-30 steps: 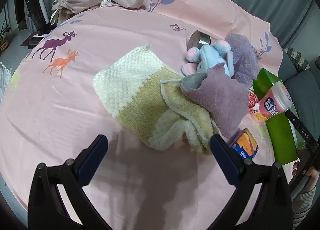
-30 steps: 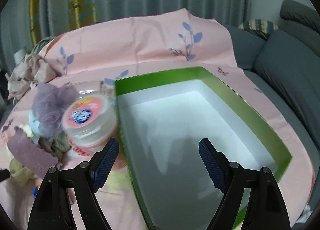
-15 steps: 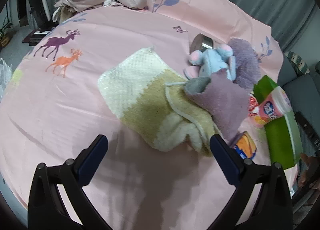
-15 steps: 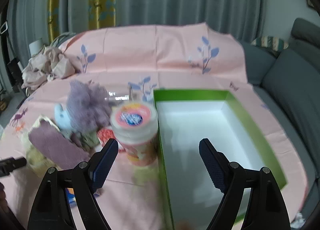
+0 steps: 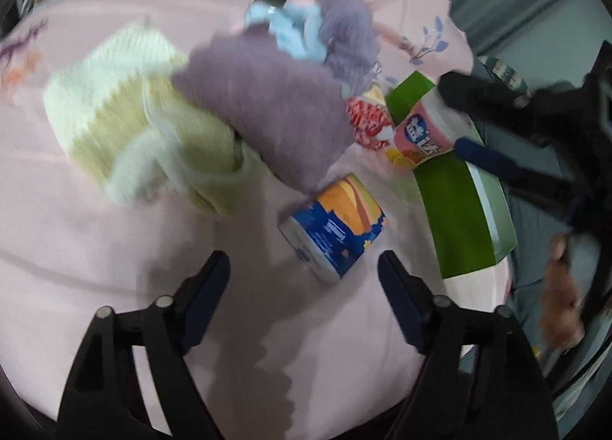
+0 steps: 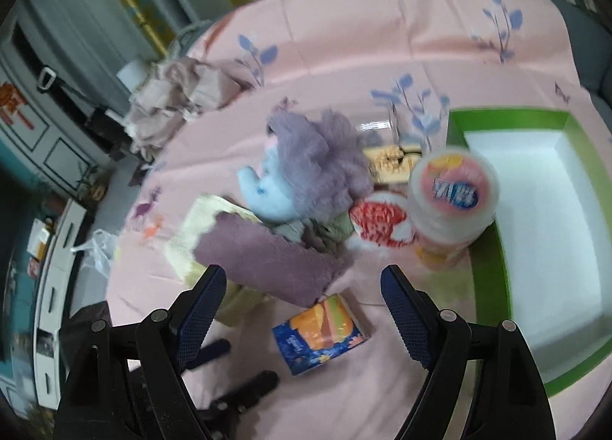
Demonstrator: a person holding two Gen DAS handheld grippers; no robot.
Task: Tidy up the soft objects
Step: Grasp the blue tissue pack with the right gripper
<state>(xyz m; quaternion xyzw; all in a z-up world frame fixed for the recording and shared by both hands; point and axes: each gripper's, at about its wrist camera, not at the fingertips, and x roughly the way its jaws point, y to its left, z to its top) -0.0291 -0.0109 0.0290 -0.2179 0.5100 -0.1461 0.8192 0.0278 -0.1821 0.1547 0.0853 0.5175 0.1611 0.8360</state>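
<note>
Sorting soft items into a box, entry for this moment.

Soft items: mauve towel [image 5: 264, 111] draped over a cream-and-yellow knit cloth [image 5: 126, 122], with a light-blue plush toy [image 5: 294, 30] and a fuzzy purple piece [image 5: 348, 38] behind. All lie heaped on the pink sheet [image 5: 114, 248], just beside the green box [image 6: 493, 248], none inside it.

Hard items near the heap: blue-and-orange carton [image 5: 336, 225] on its side; pink lidded tub [image 6: 451, 195] touching the box wall; red-and-white round pack [image 6: 378, 222] beside the tub.

Left hand-held gripper [image 5: 304, 275]: nothing between its jaws, which are closing. A second ago it faced the knit cloth; now the carton sits straight ahead, the heap pushed up and left in its view.

Right hand-held gripper [image 6: 302, 294]: released, jaws wide and empty. A second ago it looked into the white interior of the box; now it faces the heap. Judged: both are converging on the pile for a first pick-up; sorting has barely begun.

View differences: only the right wrist view shows the box interior, bare and white, plus the crumpled beige fabric [image 6: 176, 95] far back. Only the left wrist view shows a person's hand [image 5: 562, 294] at the right edge.
</note>
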